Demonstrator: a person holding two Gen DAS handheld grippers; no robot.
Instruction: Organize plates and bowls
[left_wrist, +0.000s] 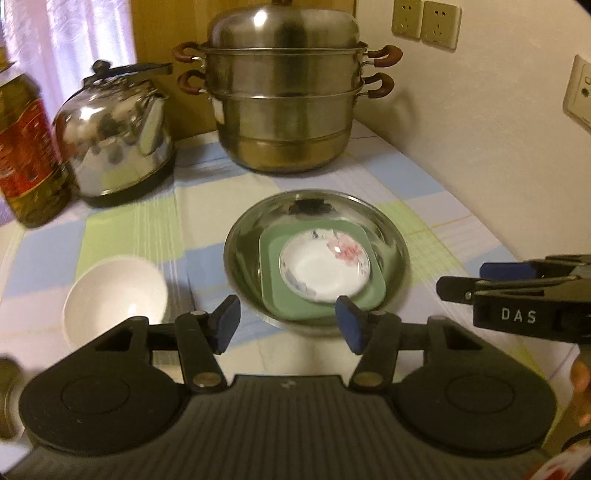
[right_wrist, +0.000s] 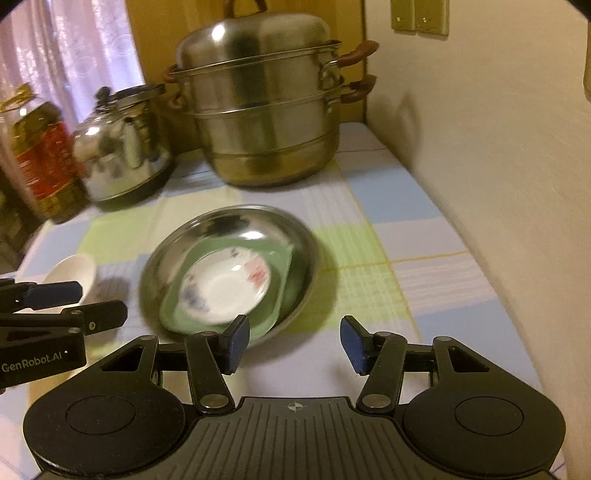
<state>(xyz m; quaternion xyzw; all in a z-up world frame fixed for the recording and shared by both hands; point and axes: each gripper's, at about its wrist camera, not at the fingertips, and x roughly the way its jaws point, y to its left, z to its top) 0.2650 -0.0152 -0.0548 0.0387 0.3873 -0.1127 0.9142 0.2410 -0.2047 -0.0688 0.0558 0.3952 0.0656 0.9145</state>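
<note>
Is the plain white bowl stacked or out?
Out: the plain white bowl sits alone on the cloth, left of the steel basin holding the plates.

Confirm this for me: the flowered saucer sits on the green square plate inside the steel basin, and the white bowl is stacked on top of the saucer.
Not quite. The flowered saucer does sit on the green square plate inside the steel basin, but the white bowl is not stacked on it. The left wrist view shows the bowl standing alone on the checked cloth, left of the basin.
</note>
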